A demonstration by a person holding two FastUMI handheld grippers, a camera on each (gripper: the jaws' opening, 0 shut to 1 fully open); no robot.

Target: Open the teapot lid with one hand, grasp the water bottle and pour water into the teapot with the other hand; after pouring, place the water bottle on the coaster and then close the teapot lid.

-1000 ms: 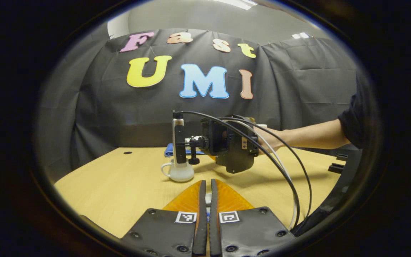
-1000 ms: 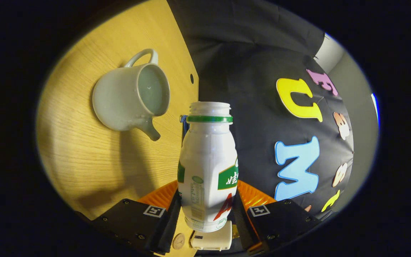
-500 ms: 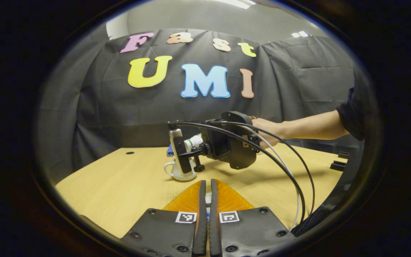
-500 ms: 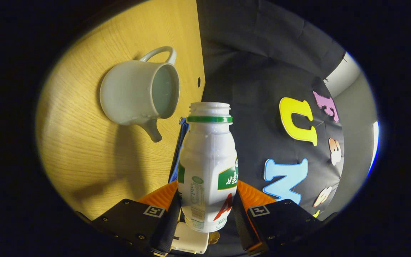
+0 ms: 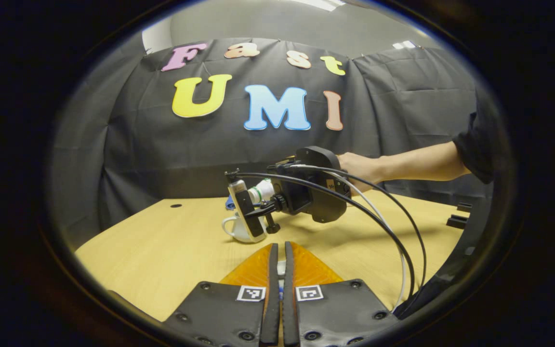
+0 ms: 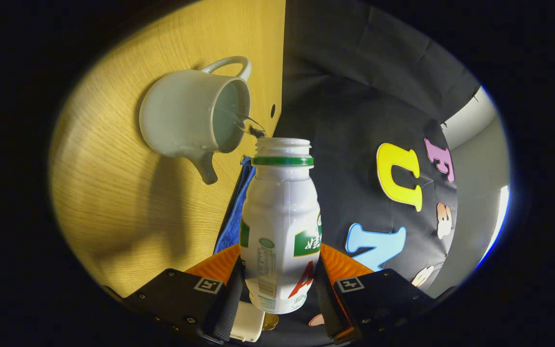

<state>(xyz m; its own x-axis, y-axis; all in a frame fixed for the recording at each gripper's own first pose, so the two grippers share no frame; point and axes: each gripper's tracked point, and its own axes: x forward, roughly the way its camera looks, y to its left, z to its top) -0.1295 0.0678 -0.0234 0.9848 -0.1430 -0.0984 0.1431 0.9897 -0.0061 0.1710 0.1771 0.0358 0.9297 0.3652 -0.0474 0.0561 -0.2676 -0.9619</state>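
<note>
A pale ceramic teapot (image 6: 186,118) stands on the wooden table (image 6: 113,202) with its top uncovered. My right gripper (image 6: 279,270) is shut on a white water bottle (image 6: 281,226) with a green neck ring. The bottle is tipped sideways and a thin stream of water (image 6: 246,123) runs from its mouth into the pot. In the left gripper view the teapot (image 5: 236,231) sits mid-table, partly behind the right gripper's mounted device (image 5: 246,214), with the bottle (image 5: 262,192) above it. My left gripper (image 5: 280,246) is closed on a small pale piece, the teapot lid (image 5: 281,266).
A blue cloth pad (image 6: 231,212) lies just behind the teapot, near the back wall. A person's forearm (image 5: 417,166) reaches in from the right, and cables (image 5: 403,250) trail from that gripper. There is a small hole (image 5: 172,206) in the table and black brackets (image 5: 455,221) at its right edge.
The right gripper has tipped the bottle further and brought its mouth to the teapot's rim; water now flows into the pot. The left gripper has stayed put.
</note>
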